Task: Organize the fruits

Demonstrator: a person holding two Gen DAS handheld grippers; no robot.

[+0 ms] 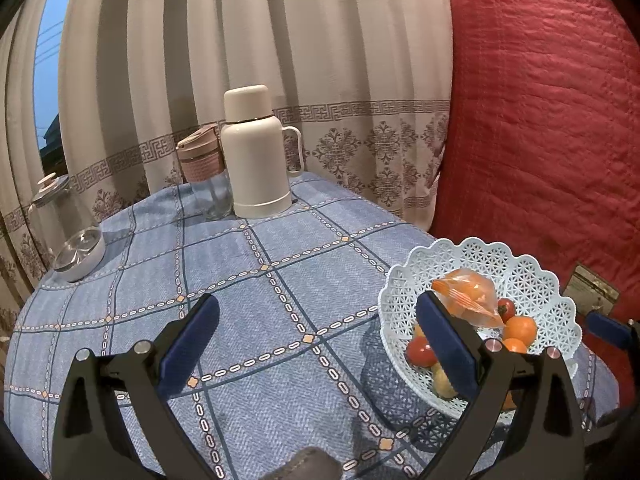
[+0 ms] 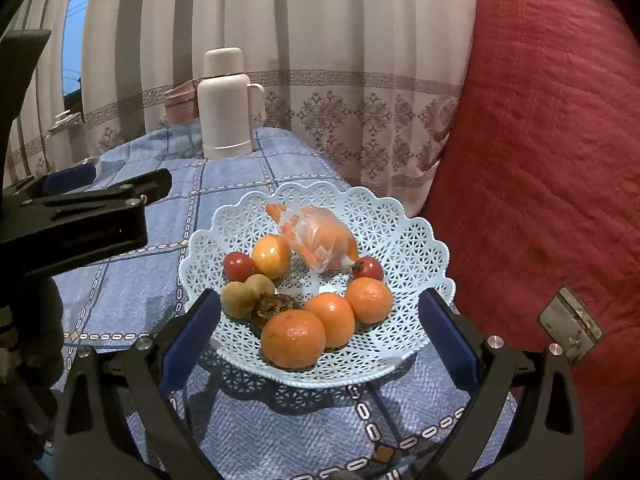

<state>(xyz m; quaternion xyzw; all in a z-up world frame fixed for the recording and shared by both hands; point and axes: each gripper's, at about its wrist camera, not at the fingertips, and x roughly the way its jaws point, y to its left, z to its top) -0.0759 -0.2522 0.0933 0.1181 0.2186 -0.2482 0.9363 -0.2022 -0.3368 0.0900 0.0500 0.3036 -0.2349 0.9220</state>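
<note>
A white lattice fruit basket [image 2: 404,216] [image 1: 532,276] stands on the blue checked tablecloth. It holds several oranges [image 2: 294,338], two small tomatoes [image 2: 238,266], yellowish fruits [image 2: 240,300], a dark dried fruit [image 2: 274,306] and an orange wrapped in a plastic bag [image 2: 320,240] [image 1: 468,296]. My right gripper [image 2: 320,332] is open, its blue pads either side of the basket's near rim, holding nothing. My left gripper [image 1: 318,340] is open over bare cloth, just left of the basket, and empty.
A white thermos [image 1: 256,152] and a pink-lidded glass bottle [image 1: 204,172] stand at the table's far edge, a glass jar [image 1: 68,228] at far left. Curtains hang behind. A red quilt [image 1: 540,120] rises on the right, close to the basket.
</note>
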